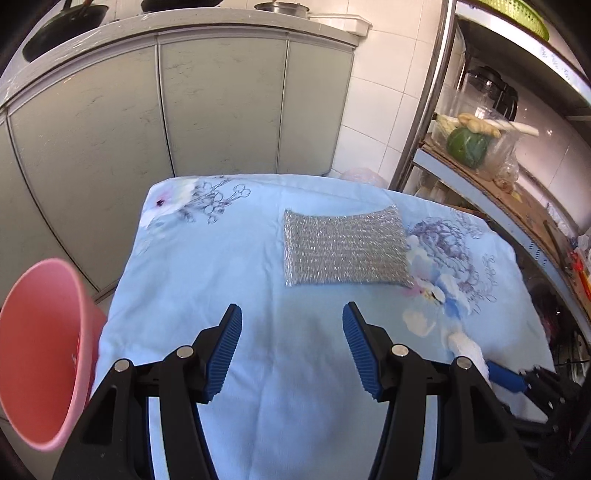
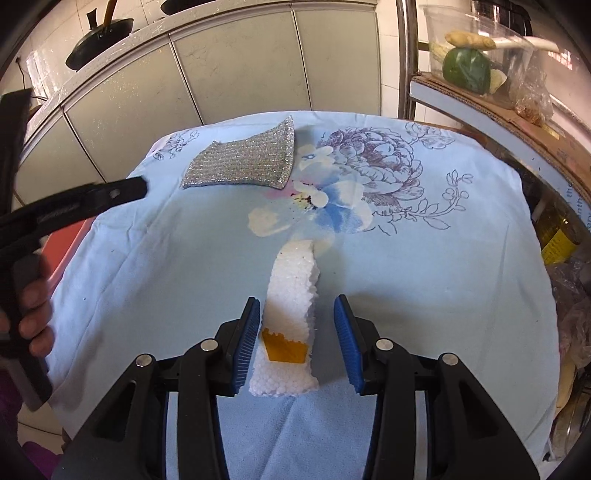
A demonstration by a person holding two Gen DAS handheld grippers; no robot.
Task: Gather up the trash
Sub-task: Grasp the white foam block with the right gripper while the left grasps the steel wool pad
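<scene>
Right gripper [image 2: 293,341] straddles the white foam chunk with orange tape [image 2: 291,321] mid-tabletop, fingers apart and not yet pressing; left gripper [image 1: 291,349] gapes empty; next, squeeze, carry to the pink plastic bucket [image 1: 40,354].

Kitchen, daylit. Grey-green cabinet doors [image 1: 221,107] run under a pale countertop [image 1: 207,22] — dark pans [image 2: 99,40] sit on top. White tiled wall [image 1: 388,103] behind. Metal-framed shelf rack [image 1: 436,92] on the right, cardboard-lined, holding a green squash [image 2: 467,70] and clear containers. Table covered by a light-blue floral cloth [image 2: 424,266].
</scene>
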